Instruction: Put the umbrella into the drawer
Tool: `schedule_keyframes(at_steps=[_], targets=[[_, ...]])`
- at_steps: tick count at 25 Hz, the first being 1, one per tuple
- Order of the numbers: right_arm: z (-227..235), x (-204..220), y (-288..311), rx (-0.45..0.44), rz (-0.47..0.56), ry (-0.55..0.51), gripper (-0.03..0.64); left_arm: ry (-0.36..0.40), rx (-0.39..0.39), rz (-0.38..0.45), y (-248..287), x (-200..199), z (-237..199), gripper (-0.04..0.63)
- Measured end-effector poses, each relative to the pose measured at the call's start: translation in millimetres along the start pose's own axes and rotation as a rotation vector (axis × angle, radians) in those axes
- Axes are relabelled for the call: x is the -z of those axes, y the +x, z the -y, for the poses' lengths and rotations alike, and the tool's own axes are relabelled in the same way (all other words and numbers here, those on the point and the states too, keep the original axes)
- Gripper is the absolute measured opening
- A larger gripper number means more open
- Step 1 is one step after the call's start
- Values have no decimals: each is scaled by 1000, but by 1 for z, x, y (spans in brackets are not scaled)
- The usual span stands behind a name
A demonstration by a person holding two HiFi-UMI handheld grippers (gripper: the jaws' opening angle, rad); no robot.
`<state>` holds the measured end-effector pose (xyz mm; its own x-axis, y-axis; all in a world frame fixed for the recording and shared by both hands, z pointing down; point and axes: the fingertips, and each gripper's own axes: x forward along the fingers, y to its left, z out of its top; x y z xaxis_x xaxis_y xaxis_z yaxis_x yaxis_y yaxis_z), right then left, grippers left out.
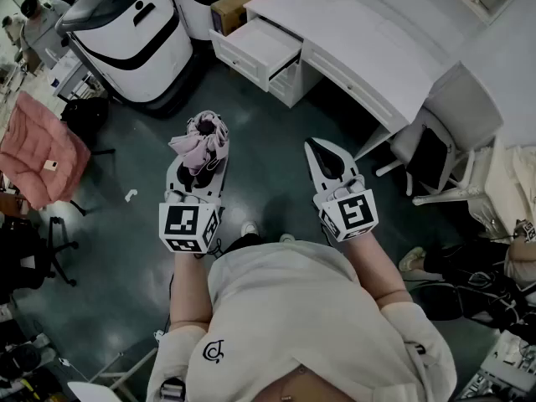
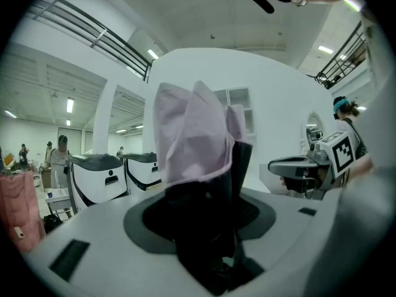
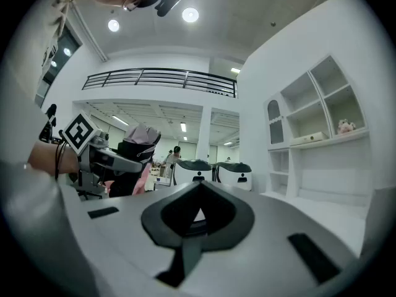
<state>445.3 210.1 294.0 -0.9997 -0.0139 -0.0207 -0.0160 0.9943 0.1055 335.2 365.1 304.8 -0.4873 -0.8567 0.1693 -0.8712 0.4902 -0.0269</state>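
A folded pink and black umbrella (image 1: 202,142) stands between the jaws of my left gripper (image 1: 203,156), which is shut on it. In the left gripper view the umbrella (image 2: 197,150) fills the middle, its black lower part clamped in the left gripper (image 2: 207,231). My right gripper (image 1: 329,159) is held beside it, shut and with nothing in it; in its own view the right gripper (image 3: 199,193) shows its jaws meeting at the tip. An open white drawer (image 1: 256,50) juts from the white desk (image 1: 360,40) ahead, well beyond both grippers.
Two big white and black machines (image 1: 130,28) stand at the back left. A pink cloth (image 1: 38,149) lies over a chair on the left. A white chair (image 1: 435,136) stands by the desk at the right. A cardboard box (image 1: 243,2) sits behind the drawer.
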Motion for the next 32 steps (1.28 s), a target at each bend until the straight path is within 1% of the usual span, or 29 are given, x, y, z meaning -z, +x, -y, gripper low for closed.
schedule_keyframes(at_steps=[7, 12, 16, 19, 22, 24, 25, 29, 32], targets=[[5, 2, -12, 2, -1, 15, 3, 7, 2, 2, -2, -2, 14, 230], [13, 8, -18, -32, -8, 105, 3, 6, -4, 1, 1, -2, 24, 230], [22, 11, -25, -31, 2, 89, 5, -1, -19, 7, 3, 1, 34, 230], [24, 19, -27, -53, -9, 69, 5, -13, -36, -2, 5, 8, 38, 230], [29, 27, -20, -61, -25, 67, 5, -55, -38, -6, 8, 15, 37, 230], [32, 34, -9, -54, -36, 81, 5, -79, -32, -2, 12, 18, 31, 230], [32, 36, -2, -55, -39, 82, 5, -77, -34, -2, 15, 19, 25, 230], [29, 40, 38, -73, -30, 51, 5, -26, -50, -13, 38, 23, -13, 230], [27, 43, 80, -66, -30, 44, 5, -28, -26, -11, 64, 22, -48, 230]])
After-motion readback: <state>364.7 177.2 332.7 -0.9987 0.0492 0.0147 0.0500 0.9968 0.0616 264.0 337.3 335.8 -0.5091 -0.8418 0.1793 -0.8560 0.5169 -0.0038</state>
